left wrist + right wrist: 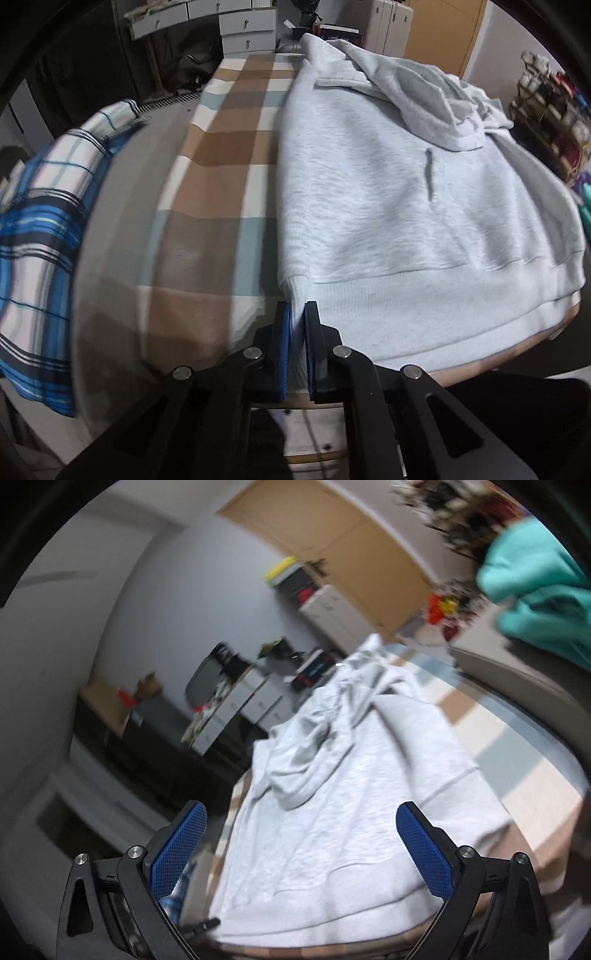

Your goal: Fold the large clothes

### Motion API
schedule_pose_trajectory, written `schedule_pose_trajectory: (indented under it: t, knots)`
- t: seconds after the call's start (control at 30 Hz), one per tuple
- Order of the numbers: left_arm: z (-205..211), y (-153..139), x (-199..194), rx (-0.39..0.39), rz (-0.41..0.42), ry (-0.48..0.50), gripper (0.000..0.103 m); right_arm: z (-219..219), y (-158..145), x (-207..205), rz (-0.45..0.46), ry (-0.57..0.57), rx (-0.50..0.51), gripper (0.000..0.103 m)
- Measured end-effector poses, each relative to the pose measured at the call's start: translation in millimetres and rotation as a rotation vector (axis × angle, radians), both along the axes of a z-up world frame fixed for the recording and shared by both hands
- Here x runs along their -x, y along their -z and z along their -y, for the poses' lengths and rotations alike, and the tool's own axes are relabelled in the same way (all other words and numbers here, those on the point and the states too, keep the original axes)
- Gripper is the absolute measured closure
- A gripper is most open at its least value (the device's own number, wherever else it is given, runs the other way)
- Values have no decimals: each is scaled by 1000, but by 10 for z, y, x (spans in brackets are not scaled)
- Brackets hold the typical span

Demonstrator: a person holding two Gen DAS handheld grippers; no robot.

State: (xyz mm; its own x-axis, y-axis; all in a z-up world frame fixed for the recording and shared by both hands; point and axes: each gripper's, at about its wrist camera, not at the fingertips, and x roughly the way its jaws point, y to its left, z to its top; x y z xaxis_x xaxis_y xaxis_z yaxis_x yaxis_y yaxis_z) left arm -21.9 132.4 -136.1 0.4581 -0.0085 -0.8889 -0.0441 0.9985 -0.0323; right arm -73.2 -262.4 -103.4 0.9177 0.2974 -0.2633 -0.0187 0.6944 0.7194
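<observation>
Your left tongs (297,314) are clamped on the near-left hem corner of the grey hoodie (406,206); your right tongs (301,834) hang open above it, holding nothing. The hoodie lies spread on the checked cloth (221,192) over the table. It looks soft, thick and floppy, so grip ribbed edges and corners.

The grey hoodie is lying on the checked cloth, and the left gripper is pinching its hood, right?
Not the hood. In the left wrist view the left gripper pinches the ribbed corner of the hem; the grey hoodie does lie on the checked cloth.
</observation>
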Motion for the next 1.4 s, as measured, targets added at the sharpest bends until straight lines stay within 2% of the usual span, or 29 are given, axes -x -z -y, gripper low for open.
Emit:
schedule_pose_trajectory:
  t: [0.07,0.13,0.27,0.33,0.4,0.43,0.47,0.5,0.57,0.63,0.7,0.77,0.87,0.97,1.0,1.03,1.1,1.2,1.23,1.3,1.4]
  knots:
    - [-3,-37,81,-18,14,-21,100,171,51,-3,-52,26,-25,0]
    - [-58,-128,160,-44,49,-44,100,296,48,-30,-100,16,-1,0]
    - [-102,-171,183,174,31,-41,100,429,-26,-131,-216,-16,156,0]
    - [-27,-162,177,235,5,-19,98,453,-14,-234,-288,-51,240,0]
    - [192,-145,182,267,-19,71,97,441,47,-317,-364,-78,301,0]
    - [316,-128,205,255,-24,108,91,436,114,-367,-406,-109,325,0]
    - [445,-106,223,222,-28,143,79,439,162,-392,-421,-132,327,0]
    - [571,-88,228,181,-25,175,72,441,234,-431,-440,-167,323,0]
    - [759,-66,234,110,8,224,49,493,372,-499,-491,-184,304,0]
    - [900,-23,214,29,25,271,48,562,450,-538,-494,-174,268,0]
    - [901,24,171,-7,31,271,48,643,454,-588,-482,-149,245,0]
    - [829,75,146,6,32,250,48,688,429,-662,-467,-132,251,0]
    - [574,152,119,98,7,180,48,683,414,-877,-482,-166,277,0]
    - [350,215,139,240,-28,96,48,694,457,-1025,-498,-168,242,22]
    - [290,209,163,288,-28,82,48,676,473,-1056,-501,-185,220,39]
    - [262,205,171,313,-25,72,48,631,481,-1066,-510,-201,199,49]
    - [235,210,195,331,-27,67,48,491,389,-1060,-486,-223,217,52]
    - [299,212,219,309,-24,80,48,70,69,-887,-314,-277,346,54]
    - [345,208,226,290,-21,94,48,-146,-15,-833,-261,-326,377,57]
    - [400,219,225,260,-24,116,48,-510,-37,-800,-238,-427,407,60]
    - [463,255,199,219,-41,141,48,-1112,118,-742,-263,-554,499,58]
